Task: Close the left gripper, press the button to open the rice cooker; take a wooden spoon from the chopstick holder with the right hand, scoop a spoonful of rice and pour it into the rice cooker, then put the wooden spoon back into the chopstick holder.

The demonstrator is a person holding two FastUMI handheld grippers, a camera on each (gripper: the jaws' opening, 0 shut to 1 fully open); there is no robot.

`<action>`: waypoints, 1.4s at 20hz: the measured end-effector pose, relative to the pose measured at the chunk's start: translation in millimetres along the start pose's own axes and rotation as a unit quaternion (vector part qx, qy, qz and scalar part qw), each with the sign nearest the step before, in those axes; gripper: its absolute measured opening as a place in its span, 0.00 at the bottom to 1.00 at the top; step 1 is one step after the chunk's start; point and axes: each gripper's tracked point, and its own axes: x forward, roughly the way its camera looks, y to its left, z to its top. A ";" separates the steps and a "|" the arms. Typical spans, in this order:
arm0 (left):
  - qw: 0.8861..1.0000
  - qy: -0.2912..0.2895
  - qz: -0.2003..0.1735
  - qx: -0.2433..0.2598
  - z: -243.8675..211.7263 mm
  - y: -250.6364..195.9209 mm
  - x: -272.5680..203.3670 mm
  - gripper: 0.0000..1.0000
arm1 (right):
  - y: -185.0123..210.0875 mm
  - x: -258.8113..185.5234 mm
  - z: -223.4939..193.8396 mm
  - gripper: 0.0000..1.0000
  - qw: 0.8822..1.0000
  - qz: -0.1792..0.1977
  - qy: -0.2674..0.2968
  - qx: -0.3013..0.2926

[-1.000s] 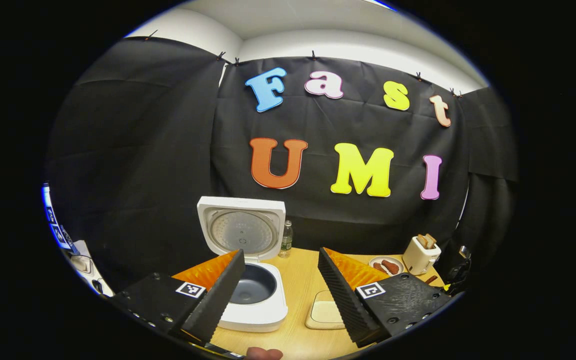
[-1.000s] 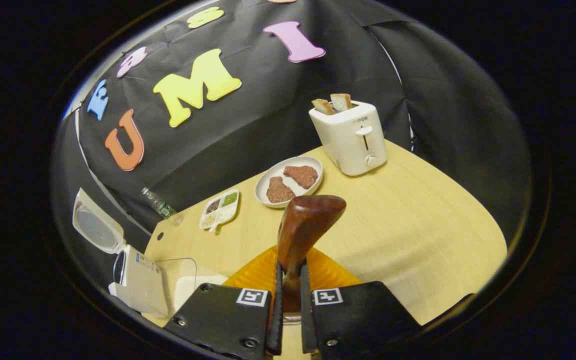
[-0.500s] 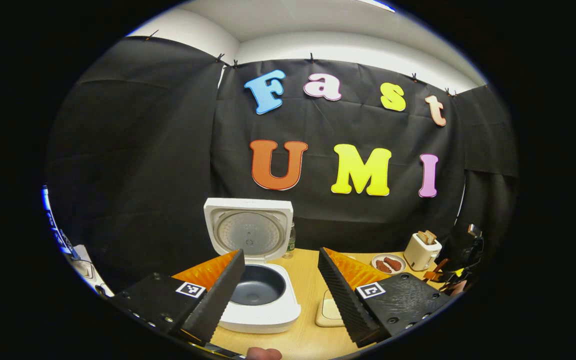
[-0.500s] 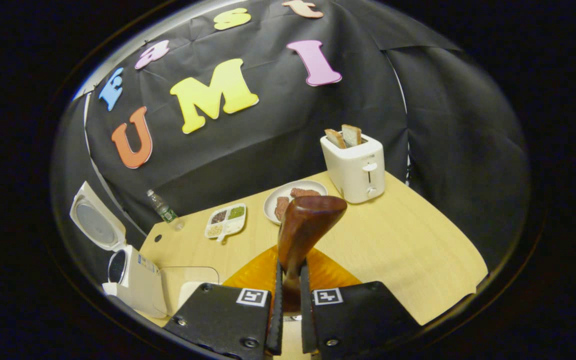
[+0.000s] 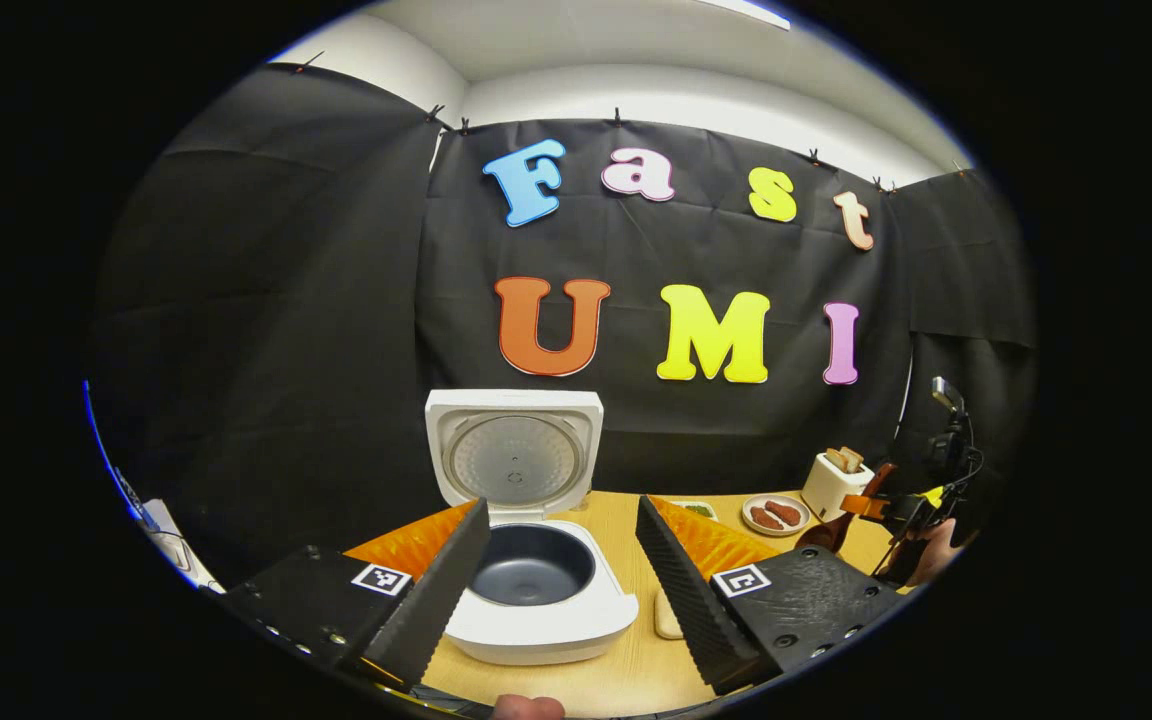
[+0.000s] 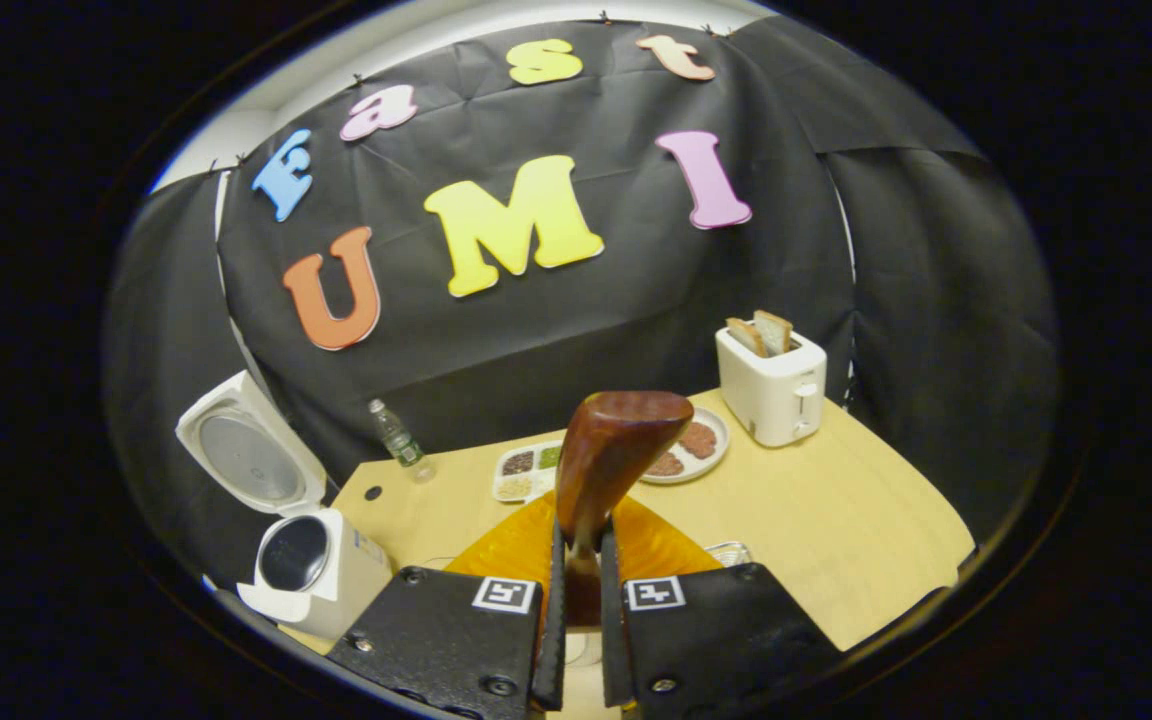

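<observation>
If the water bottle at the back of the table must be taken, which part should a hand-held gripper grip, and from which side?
Grip the water bottle around its body, below the cap, approaching from the front, the open table side. It stands upright and slim at the table's back edge, against the black cloth, so no approach from behind is possible. The rice cooker stands to one side of it, apart; the compartment tray to the other.
</observation>
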 end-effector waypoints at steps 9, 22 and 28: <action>0.998 0.028 0.053 0.006 -23.3 56.3 -36.9 0.94 | 48.7 56.1 -88.1 0.20 0.991 -0.033 0.029 -0.126; 0.994 0.040 0.102 -0.018 -26.1 89.1 -58.2 0.94 | 52.4 85.0 -125.5 0.20 0.981 -0.083 0.029 -0.174; 0.992 0.039 0.115 -0.022 -26.6 96.3 -63.9 0.94 | 95.7 85.0 -151.5 0.20 0.991 -0.018 0.067 -0.111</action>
